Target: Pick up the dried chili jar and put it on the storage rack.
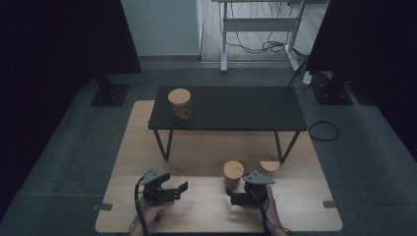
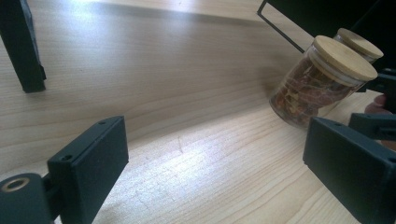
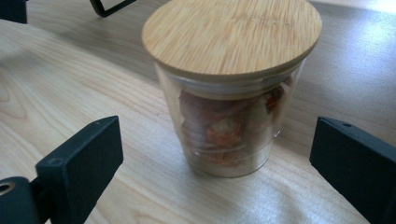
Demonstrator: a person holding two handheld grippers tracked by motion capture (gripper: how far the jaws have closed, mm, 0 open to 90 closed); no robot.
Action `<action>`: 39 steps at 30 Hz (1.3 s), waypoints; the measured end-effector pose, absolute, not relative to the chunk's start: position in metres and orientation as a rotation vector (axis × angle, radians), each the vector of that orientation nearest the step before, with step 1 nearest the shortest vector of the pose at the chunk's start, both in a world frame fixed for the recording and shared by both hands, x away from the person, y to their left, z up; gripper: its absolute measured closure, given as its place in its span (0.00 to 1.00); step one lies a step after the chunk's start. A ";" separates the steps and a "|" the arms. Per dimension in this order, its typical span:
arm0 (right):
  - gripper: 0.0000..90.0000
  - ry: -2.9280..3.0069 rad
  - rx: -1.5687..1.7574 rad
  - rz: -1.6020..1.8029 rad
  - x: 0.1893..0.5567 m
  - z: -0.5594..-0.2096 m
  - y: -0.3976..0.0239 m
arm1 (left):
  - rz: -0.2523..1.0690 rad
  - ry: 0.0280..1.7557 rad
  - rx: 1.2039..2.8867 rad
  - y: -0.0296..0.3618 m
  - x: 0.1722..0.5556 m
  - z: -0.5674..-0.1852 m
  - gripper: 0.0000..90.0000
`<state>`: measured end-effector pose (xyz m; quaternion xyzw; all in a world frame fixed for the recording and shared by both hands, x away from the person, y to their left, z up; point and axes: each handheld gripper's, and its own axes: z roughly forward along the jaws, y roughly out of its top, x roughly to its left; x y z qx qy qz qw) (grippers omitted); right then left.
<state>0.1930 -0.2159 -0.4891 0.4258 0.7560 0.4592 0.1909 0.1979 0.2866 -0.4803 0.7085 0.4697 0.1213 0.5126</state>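
A: Right gripper?
B: Jaws spread wide, pads clear of glass. Standing between them, upright on the light wooden table: glass jar with bamboo lid, reddish-orange dried pieces inside. Nothing gripped.

A: Left gripper?
B: Open too, empty, only bare tabletop between the jaws. Well apart from that jar.

A: Other jars?
B: Second lidded jar just beside the first, near the leg of the black bench. Third jar on the bench top, toward its left end.
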 end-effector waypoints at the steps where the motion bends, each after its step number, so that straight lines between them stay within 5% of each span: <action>1: 0.03 2.126 1.195 1.282 0.195 -0.489 -0.215 | 0.289 1.127 1.705 0.287 0.198 -0.481 0.07; 39: 0.10 2.114 1.236 1.246 0.219 -0.489 -0.190 | 0.294 1.133 1.714 0.288 0.199 -0.482 0.07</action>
